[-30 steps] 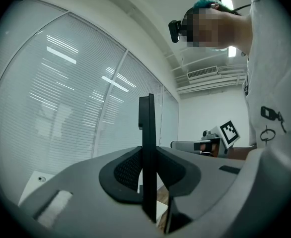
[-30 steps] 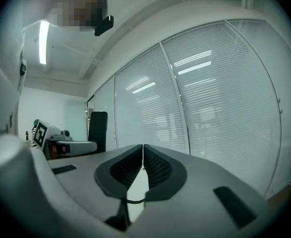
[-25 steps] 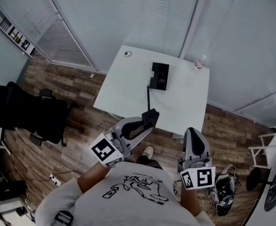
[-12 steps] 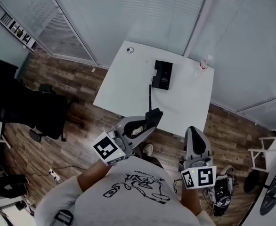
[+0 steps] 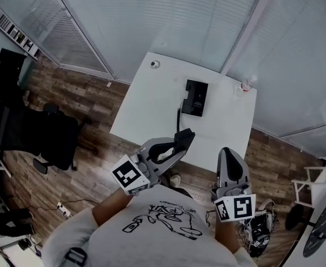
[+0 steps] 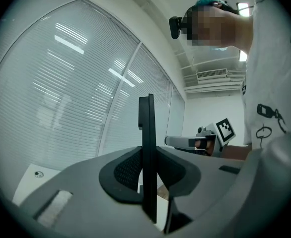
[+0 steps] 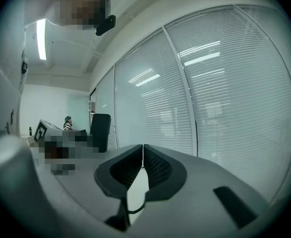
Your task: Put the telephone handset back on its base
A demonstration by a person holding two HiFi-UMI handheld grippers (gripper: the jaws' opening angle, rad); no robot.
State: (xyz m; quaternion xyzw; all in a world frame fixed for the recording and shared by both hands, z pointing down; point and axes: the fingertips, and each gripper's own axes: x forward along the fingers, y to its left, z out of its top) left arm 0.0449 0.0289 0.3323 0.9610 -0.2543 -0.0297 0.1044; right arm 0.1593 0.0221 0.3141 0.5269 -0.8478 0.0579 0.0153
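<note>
floor (image 5: 85,93) — wood plank | walls (image 5: 152,15) — glass, blinds | black chair (image 5: 40,138) left | white table (image 5: 152,104)

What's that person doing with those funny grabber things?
A person holds a gripper in each hand. The left gripper has its jaws clamped on the black telephone handset, near the edge of the white table. The phone's base sits on that table, joined to the handset by a cord. The right gripper is shut and holds nothing. The handset is not yet on its base.
</note>
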